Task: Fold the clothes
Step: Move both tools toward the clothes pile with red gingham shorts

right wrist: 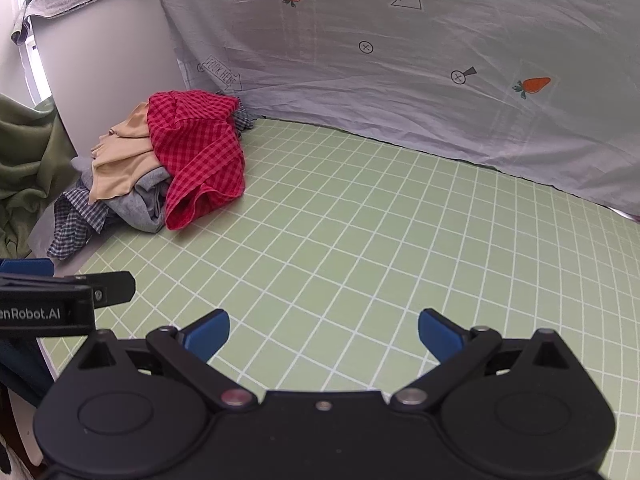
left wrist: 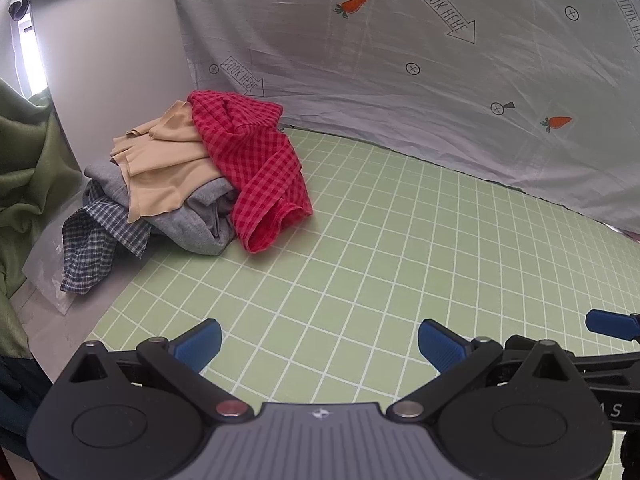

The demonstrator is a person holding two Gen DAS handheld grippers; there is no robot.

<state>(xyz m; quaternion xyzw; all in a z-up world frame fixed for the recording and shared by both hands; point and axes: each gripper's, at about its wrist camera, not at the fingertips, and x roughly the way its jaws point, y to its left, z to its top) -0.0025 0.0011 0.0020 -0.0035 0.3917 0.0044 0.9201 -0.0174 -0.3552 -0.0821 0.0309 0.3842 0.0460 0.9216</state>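
Note:
A heap of clothes lies at the far left corner of the green grid mat [left wrist: 360,240]. On top is a red checked garment [left wrist: 256,160], beside it a beige one [left wrist: 168,168], under them a grey one [left wrist: 192,220] and a blue checked one [left wrist: 92,248]. The heap also shows in the right wrist view, with the red garment [right wrist: 196,152] foremost. My left gripper [left wrist: 320,344] is open and empty over the near mat. My right gripper [right wrist: 324,334] is open and empty, level with it on its right.
A pale sheet with carrot and arrow prints [left wrist: 400,60] hangs along the back of the mat. A white wall panel [left wrist: 112,60] stands behind the heap. Green cloth [left wrist: 28,160] hangs at the far left. The mat [right wrist: 380,220] lies bare between grippers and heap.

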